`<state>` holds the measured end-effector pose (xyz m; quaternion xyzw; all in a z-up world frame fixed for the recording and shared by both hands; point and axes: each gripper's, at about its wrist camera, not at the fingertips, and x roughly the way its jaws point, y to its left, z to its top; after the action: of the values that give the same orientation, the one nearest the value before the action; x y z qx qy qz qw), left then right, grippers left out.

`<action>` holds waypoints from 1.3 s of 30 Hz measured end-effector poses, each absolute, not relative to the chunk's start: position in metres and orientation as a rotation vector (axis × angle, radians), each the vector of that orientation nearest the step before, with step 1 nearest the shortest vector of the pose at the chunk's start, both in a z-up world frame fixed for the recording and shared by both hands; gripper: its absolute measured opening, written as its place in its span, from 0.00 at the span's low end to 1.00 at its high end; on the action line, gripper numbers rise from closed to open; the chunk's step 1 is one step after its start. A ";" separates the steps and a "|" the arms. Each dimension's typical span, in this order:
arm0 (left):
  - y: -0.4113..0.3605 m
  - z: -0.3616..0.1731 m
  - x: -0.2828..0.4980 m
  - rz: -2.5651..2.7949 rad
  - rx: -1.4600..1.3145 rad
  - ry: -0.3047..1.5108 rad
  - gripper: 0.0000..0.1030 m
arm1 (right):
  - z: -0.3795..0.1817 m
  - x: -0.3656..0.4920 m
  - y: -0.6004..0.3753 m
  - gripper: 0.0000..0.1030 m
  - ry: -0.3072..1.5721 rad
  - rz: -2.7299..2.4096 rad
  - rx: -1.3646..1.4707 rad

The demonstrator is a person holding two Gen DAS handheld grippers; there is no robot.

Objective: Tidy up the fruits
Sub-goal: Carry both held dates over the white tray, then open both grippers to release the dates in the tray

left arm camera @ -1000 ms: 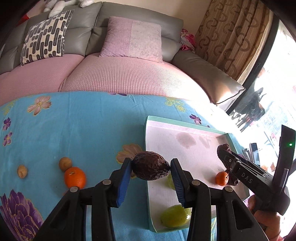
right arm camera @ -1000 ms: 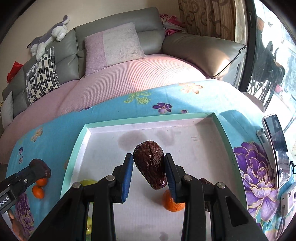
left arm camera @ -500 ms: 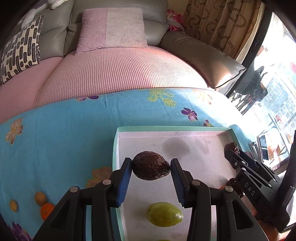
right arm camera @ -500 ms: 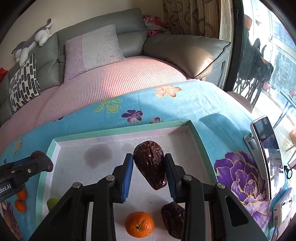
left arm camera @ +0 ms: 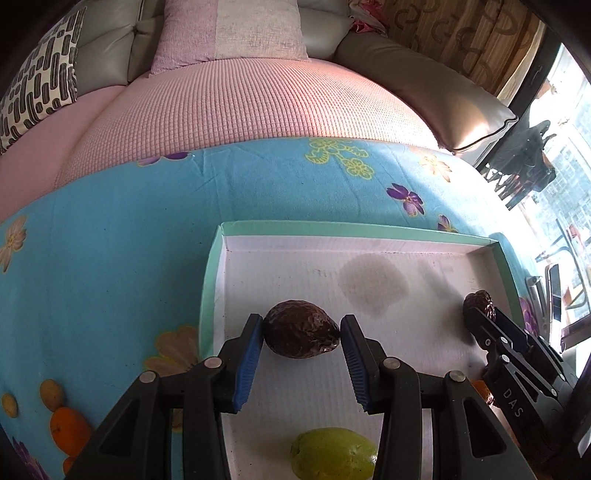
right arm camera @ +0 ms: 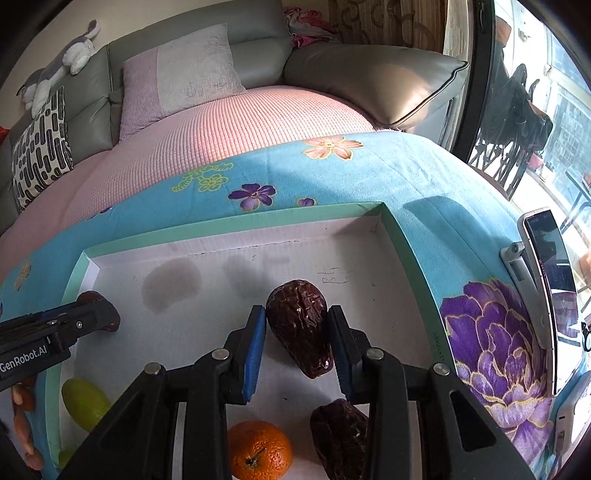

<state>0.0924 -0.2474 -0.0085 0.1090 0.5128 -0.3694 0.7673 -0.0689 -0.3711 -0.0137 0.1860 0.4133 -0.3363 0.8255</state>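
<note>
A white tray with a mint-green rim [left arm camera: 210,280] lies on the blue flowered cloth. My left gripper [left arm camera: 301,325] is shut on a dark brown avocado-like fruit [left arm camera: 295,334], low over the tray's left half. Over the right half, my right gripper [right arm camera: 297,314] is shut on a wrinkled dark brown fruit [right arm camera: 301,339]. In the tray lie a green fruit [left arm camera: 332,458], an orange [right arm camera: 258,452] and another brown fruit [right arm camera: 341,437]. In each wrist view the other gripper shows at the side with its fruit [left arm camera: 478,304].
On the cloth left of the tray lie an orange [left arm camera: 68,428] and two small tan fruits [left arm camera: 51,393]. A phone on a stand [right arm camera: 550,295] sits right of the tray. A pink-covered sofa with cushions [left arm camera: 229,33] runs behind the table.
The left gripper has carried its fruit right, from the tray's left edge to inside it. The right gripper has moved toward the tray's far right corner. Both have come lower.
</note>
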 end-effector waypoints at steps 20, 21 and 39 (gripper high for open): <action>-0.247 0.002 0.089 -0.788 0.238 1.100 0.48 | -0.009 -0.066 -0.366 0.37 0.885 -0.716 0.364; -0.246 0.004 0.088 -0.788 0.233 1.096 0.49 | -0.008 -0.066 -0.366 0.38 0.884 -0.716 0.362; -0.206 0.034 0.075 -0.742 0.175 1.025 0.68 | 0.015 -0.075 -0.345 0.67 0.876 -0.732 0.293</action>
<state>0.0745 -0.2057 0.0342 0.0816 0.4782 -0.3464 0.8029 -0.0747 -0.3455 0.0146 0.1382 0.4132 -0.3452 0.8313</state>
